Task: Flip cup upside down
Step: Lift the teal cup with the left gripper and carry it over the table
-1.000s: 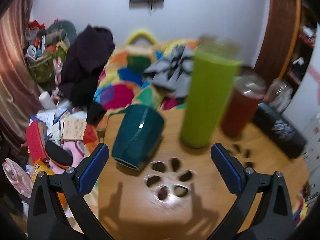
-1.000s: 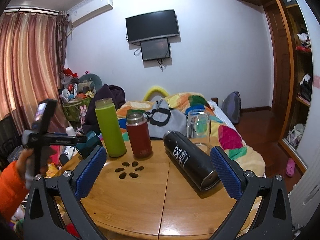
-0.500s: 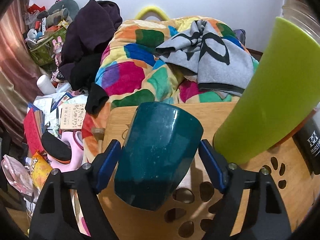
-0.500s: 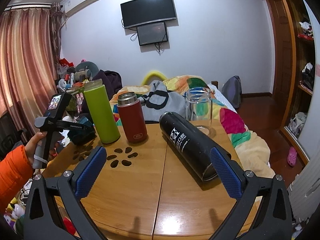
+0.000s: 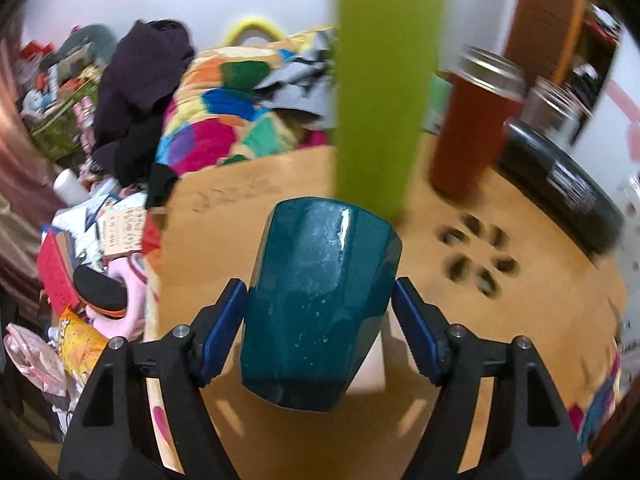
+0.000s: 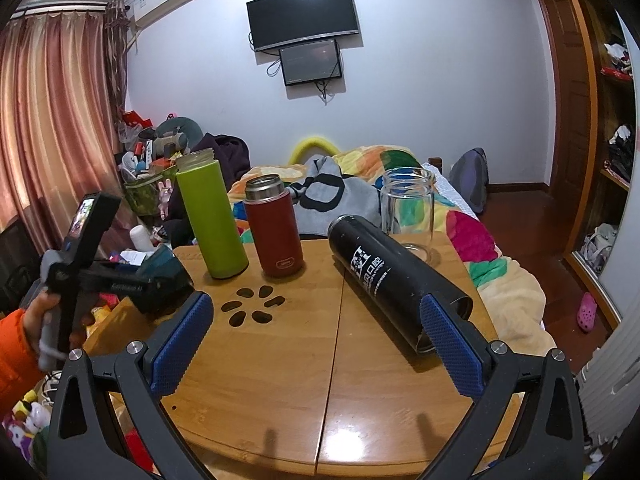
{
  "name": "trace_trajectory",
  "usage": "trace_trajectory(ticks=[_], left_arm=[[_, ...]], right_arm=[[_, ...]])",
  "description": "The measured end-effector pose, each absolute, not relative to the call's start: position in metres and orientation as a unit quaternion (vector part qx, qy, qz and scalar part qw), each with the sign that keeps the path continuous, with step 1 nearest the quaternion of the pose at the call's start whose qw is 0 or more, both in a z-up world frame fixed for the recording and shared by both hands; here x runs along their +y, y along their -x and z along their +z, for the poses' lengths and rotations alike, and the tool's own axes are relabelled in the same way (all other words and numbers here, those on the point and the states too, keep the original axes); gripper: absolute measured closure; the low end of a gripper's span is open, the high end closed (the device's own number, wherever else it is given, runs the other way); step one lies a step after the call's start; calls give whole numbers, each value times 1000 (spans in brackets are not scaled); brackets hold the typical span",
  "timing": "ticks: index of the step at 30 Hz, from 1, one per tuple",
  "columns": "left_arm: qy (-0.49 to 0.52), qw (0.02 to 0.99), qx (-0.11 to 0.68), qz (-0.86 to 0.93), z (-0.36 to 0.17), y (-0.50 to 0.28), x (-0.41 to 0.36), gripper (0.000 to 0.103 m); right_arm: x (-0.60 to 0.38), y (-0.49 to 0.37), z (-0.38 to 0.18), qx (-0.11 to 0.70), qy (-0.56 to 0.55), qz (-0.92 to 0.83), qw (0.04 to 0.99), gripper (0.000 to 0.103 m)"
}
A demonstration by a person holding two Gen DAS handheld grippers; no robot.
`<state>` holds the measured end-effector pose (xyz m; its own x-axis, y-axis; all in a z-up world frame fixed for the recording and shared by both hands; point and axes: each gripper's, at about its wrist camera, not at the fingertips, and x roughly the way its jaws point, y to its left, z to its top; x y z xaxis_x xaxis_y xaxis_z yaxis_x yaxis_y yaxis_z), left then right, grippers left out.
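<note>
A: So, what changed?
B: Half a second ago the left gripper (image 5: 320, 320) bracketed the teal cup (image 5: 320, 304); now its pads clamp it at the table's (image 6: 280, 380) left edge; flipping can begin.
A: Right gripper (image 6: 316, 344)?
B: Wide open; idle.

Wooden table (image 6: 280, 360) under 4 bottles (image 6: 211, 220).

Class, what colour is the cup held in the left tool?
Dark teal with a glossy glaze; the cup shows best in the left wrist view.
</note>
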<state>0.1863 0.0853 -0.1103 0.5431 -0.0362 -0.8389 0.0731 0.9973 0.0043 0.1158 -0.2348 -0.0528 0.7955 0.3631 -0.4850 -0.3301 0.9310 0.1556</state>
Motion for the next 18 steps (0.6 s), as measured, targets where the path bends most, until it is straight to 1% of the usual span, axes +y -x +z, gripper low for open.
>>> trace_trajectory(ticks=[12,18], left_arm=[[-93,862,480,-133,-102,-129,-28,29],[-100,860,479,-144,-99,-116,-55,29]], right_arm=[[-235,-108,-64,276,-30,191,941,0],[-243,-109,-68,280,-41,190,940,0]])
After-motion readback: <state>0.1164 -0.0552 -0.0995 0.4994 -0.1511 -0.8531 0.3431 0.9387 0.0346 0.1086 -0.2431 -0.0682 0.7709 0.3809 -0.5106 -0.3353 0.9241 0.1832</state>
